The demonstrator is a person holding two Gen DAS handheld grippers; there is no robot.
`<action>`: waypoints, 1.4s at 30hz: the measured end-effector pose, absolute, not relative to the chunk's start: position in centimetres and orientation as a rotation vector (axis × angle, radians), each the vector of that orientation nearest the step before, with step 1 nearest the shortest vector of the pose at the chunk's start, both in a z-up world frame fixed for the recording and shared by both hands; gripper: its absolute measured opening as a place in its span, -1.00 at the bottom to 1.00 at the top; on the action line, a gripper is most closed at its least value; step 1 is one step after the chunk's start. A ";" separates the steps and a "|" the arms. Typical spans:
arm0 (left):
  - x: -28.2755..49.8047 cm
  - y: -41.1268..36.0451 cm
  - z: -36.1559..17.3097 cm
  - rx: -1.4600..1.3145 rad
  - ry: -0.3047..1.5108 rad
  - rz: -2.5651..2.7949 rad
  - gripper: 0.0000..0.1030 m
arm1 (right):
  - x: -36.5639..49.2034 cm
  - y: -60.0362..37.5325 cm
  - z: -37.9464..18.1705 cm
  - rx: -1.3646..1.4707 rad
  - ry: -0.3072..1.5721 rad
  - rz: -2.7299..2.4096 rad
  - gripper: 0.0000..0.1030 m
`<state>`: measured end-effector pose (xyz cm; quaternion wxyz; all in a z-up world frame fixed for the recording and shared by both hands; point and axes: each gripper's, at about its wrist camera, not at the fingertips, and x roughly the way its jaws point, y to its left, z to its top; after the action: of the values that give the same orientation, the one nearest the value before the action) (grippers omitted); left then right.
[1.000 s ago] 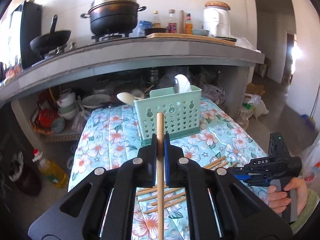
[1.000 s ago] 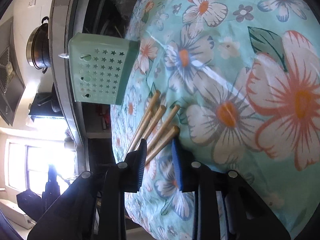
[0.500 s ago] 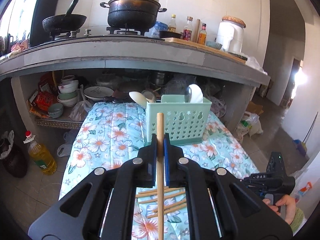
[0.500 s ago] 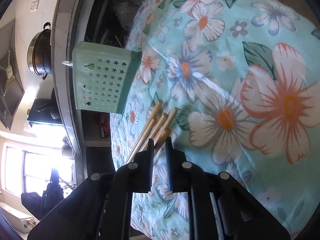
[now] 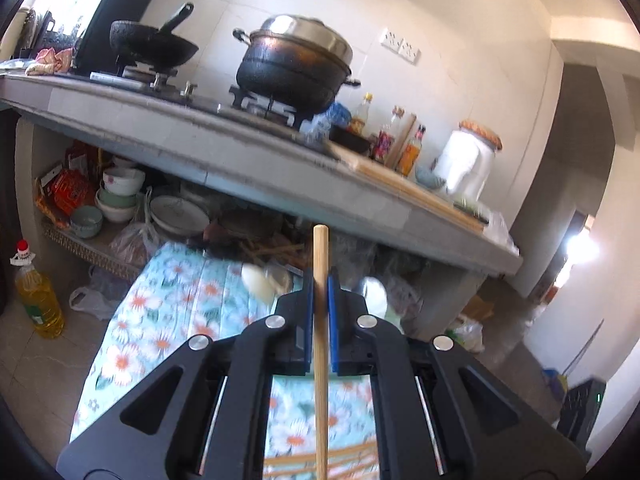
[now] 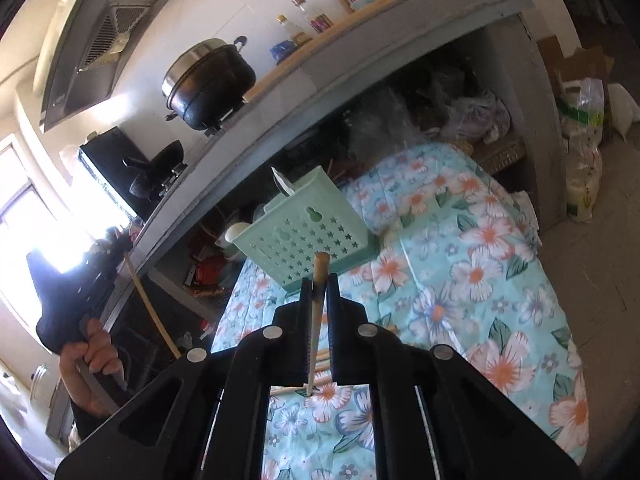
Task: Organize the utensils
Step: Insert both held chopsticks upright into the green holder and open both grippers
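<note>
Left gripper (image 5: 320,316) is clamped on a wooden chopstick (image 5: 320,280). Right gripper (image 6: 319,312) grips a second chopstick (image 6: 318,300). More chopsticks (image 5: 320,458) lie on the near part of the floral tablecloth (image 6: 480,280). The green star-perforated utensil basket (image 6: 308,236) stands at the cloth's far end. Beyond runs a grey concrete counter (image 5: 240,152) bearing a lidded black pot (image 5: 294,66) and a wok (image 5: 154,46), with bowls (image 5: 120,196) stored underneath.

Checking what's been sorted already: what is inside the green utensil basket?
In the right wrist view, the green basket holds a metal spoon rising above its back rim and a pale rounded utensil at its left end. Its perforated walls cover everything lower down, so further contents cannot be seen.
</note>
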<state>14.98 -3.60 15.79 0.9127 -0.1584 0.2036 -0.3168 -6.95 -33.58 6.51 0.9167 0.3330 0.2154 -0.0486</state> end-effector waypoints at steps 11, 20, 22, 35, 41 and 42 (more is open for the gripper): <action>25.4 -10.6 21.8 -0.448 0.277 -0.617 -0.90 | -7.0 -34.3 10.3 0.605 0.366 -0.057 -0.87; 32.0 -15.3 17.9 -0.439 0.324 -0.563 -0.90 | -5.9 -35.2 11.3 0.581 0.354 -0.057 -0.87; 32.5 -15.9 16.4 -0.423 0.374 -0.568 -0.90 | -5.6 -35.3 11.2 0.580 0.362 -0.061 -0.87; 27.6 -12.1 11.8 -0.379 0.481 -0.609 -0.14 | -5.2 -35.1 12.3 0.541 0.367 -0.100 -0.87; 22.8 -9.0 11.3 -0.298 0.465 -0.629 0.03 | -3.9 -34.4 15.4 0.466 0.318 -0.090 -0.87; 22.0 -8.6 11.1 -0.284 0.468 -0.630 0.05 | -3.7 -34.2 16.0 0.451 0.306 -0.088 -0.87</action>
<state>22.03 -8.59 11.08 0.9142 -0.1380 0.2271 -0.3059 -3.68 -34.22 16.00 0.9621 0.2228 0.1510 -0.0434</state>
